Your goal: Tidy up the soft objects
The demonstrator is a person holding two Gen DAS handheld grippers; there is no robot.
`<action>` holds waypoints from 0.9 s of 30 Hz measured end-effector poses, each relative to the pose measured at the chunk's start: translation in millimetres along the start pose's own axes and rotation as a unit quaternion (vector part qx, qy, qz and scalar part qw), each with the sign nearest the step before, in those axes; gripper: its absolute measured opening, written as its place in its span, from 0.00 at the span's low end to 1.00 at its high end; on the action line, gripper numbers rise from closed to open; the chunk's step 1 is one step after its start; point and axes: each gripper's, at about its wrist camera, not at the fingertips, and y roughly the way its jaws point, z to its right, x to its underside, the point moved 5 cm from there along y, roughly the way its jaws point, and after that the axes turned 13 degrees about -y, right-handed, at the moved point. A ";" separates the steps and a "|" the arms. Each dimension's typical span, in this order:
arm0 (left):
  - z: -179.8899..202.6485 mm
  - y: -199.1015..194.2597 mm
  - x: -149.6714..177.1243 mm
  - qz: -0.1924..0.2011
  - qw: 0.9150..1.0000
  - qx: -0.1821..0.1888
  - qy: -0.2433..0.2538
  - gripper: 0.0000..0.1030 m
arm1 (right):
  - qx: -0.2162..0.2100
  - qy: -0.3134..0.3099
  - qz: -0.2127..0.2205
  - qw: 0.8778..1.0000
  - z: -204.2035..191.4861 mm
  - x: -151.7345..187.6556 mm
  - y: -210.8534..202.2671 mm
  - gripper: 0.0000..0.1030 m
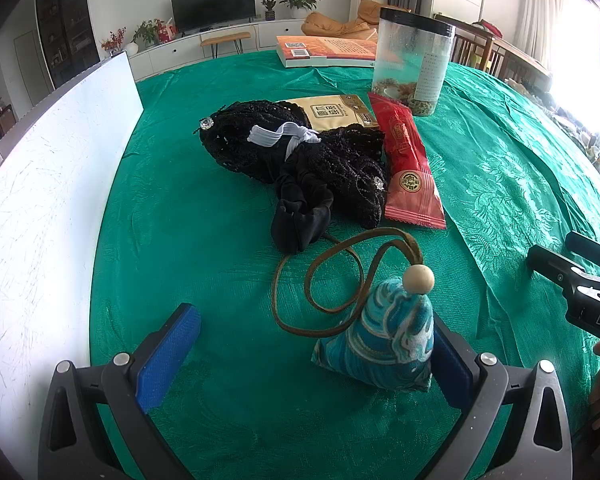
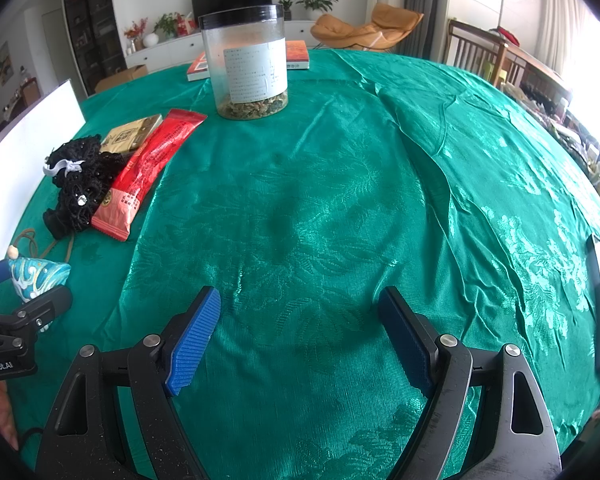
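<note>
Sachet (image 1: 384,344) half-masking one blue pad of spread left fingers (image 1: 172,356) — right fingers (image 2: 196,344) spread too, empty

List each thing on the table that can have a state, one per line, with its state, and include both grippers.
Left gripper: open, sachet against its right finger.
Right gripper: open, empty, over bare cloth.
Sachet: upright, cord loose in loops.
Jar: upright, lid on, nearly empty.
Red packet: sealed, lying flat.
Gold packet: flat, partly under the black lace.
Black lace: bunched in a heap.
Book: closed, lying flat.
</note>
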 end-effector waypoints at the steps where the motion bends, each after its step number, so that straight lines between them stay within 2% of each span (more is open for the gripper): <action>1: -0.1 0.0 0.0 0.000 1.000 0.000 0.000 1.00 | 0.000 0.000 0.000 1.000 0.0 0.0 -0.1 0.81; 27: 0.0 0.0 0.1 0.000 1.000 0.000 0.000 1.00 | 0.000 0.000 0.000 1.000 0.5 -0.1 -0.3 0.81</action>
